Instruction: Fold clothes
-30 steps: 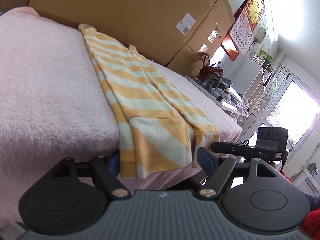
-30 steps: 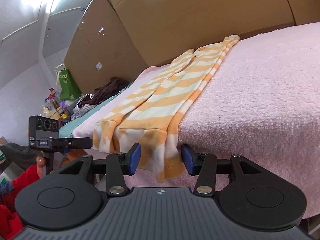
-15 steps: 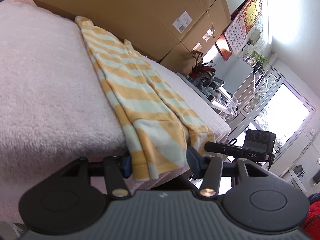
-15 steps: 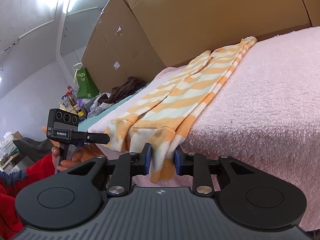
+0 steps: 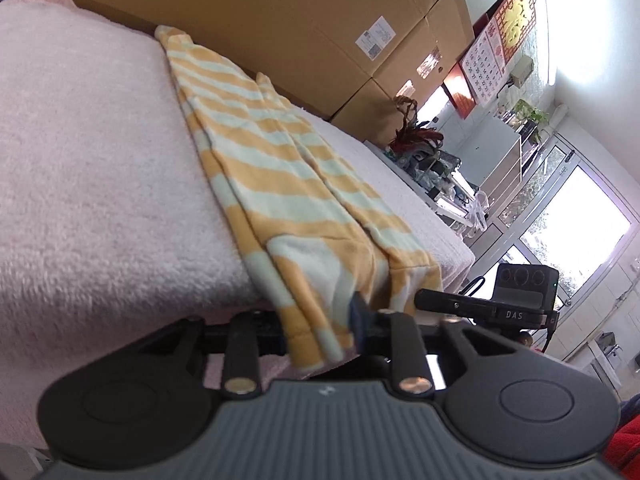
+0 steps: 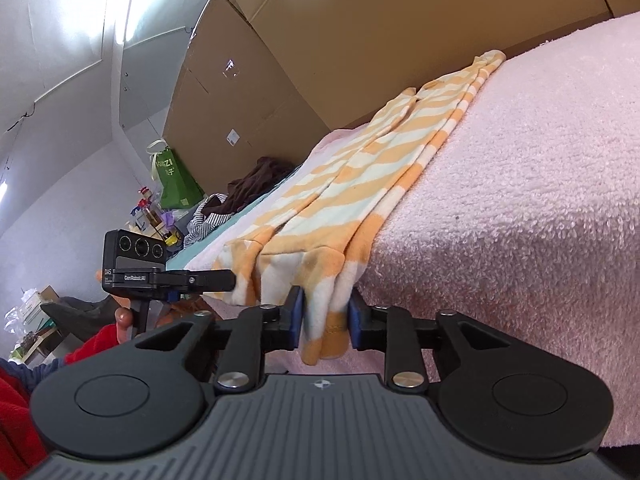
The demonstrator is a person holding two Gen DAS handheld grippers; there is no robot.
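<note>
Pink terry cloth covers the surface (image 5: pixel 92 184), with tall cardboard boxes (image 5: pixel 280 12) stacked behind it and glass doors (image 5: pixel 576 216) bright at one side. One pair of yellow-and-white striped trousers (image 5: pixel 280 184) lies lengthwise, its cuffs hanging over the near edge. Each of the two cuffs is pinched: the left hand-held gripper (image 5: pixel 320 330) clamps one, the right hand-held gripper (image 6: pixel 325 316) the other. A dark clothes heap (image 6: pixel 256 178) and a green bag (image 6: pixel 176 184) sit beyond.
</note>
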